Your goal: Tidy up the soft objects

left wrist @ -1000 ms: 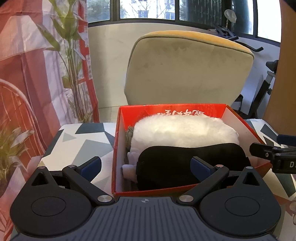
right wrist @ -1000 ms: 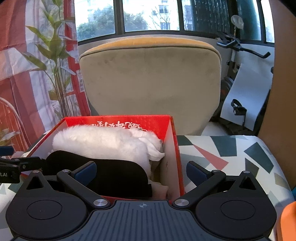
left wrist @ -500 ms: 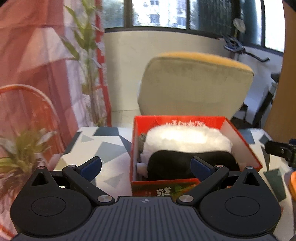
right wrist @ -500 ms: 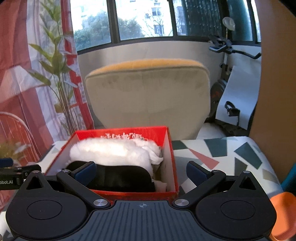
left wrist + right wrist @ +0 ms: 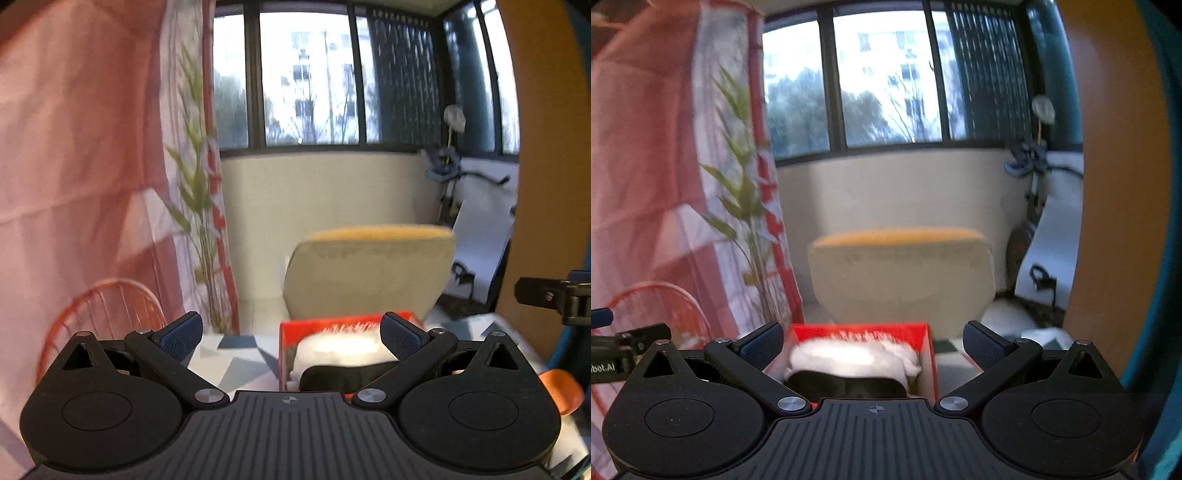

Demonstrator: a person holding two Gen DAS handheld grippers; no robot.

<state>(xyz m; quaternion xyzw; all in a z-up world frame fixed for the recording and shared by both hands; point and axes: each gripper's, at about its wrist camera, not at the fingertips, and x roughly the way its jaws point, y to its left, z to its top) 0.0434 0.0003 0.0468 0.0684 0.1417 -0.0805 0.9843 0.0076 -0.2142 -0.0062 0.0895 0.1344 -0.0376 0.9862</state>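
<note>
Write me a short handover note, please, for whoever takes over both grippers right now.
Left gripper: jaws open, empty, held above and short of the red box.
Right gripper: jaws open, empty, likewise short of the box.
Things: white fluffy item and black soft item both lie inside the box on the patterned table.
Done: both packed.
Left: apparently nothing; an orange object at the left view's right edge is unidentifiable.

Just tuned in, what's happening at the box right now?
Nothing is being handled. The left hand-held gripper and the right hand-held gripper are both open and empty, held back from the red box on the patterned table. Inside the box, a white fluffy item lies with a black soft item in front of it. The packing looks done, though the views are blurred.
</note>
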